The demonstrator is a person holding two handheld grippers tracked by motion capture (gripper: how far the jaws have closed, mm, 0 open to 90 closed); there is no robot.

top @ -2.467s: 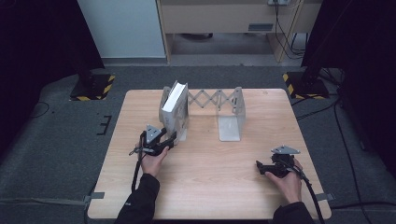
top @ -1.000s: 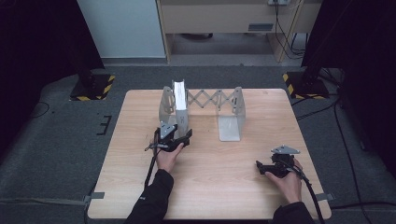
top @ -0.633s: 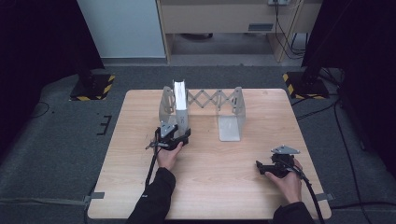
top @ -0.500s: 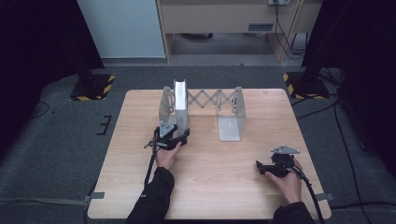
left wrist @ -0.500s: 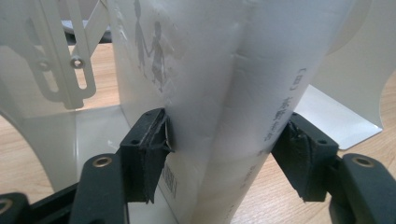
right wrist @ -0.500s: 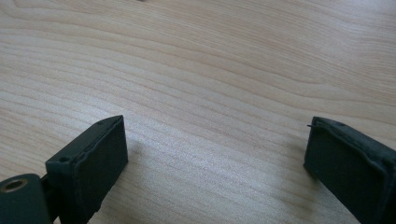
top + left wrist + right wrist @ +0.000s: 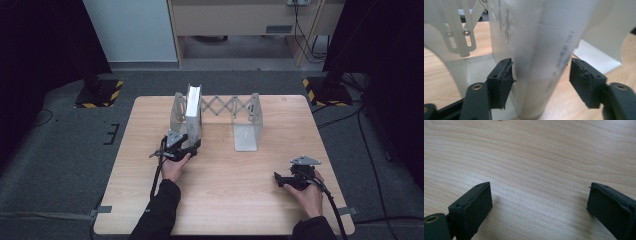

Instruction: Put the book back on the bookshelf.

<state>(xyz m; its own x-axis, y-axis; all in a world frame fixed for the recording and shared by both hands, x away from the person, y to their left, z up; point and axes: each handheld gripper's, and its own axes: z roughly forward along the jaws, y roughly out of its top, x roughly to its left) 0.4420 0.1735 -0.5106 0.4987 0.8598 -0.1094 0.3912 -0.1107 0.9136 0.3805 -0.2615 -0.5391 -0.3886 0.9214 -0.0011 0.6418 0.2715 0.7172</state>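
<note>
1. The white book [image 7: 193,111] stood upright at the left end of the expanding metal rack [image 7: 248,107], against its left end plate. My left gripper [image 7: 189,146] sat at the rack's near side with the spine between its jaws. They had just been opening and stood at a middling width: one pad [image 7: 501,77] lay at the cover, the other [image 7: 584,82] was clear of it, so I judged nothing was clamped
2. With only one pad in contact, a pull towards me could have dragged the book askew or tipped it sideways into the rack's empty middle, where nothing supports it
3. The covers looked smooth and the grip sat low on the spine. A light squeeze might have slipped, leaving the top to swing against the end plate
4. Closing off-centre could have pushed the book into the plate and shifted the rack along the table [image 7: 240,200], since its scissor links give easily
5. My right gripper [image 7: 278,179] rested wide and empty on the table, well right of the rack and nearer me, too far to steady anything if the book went over
</note>
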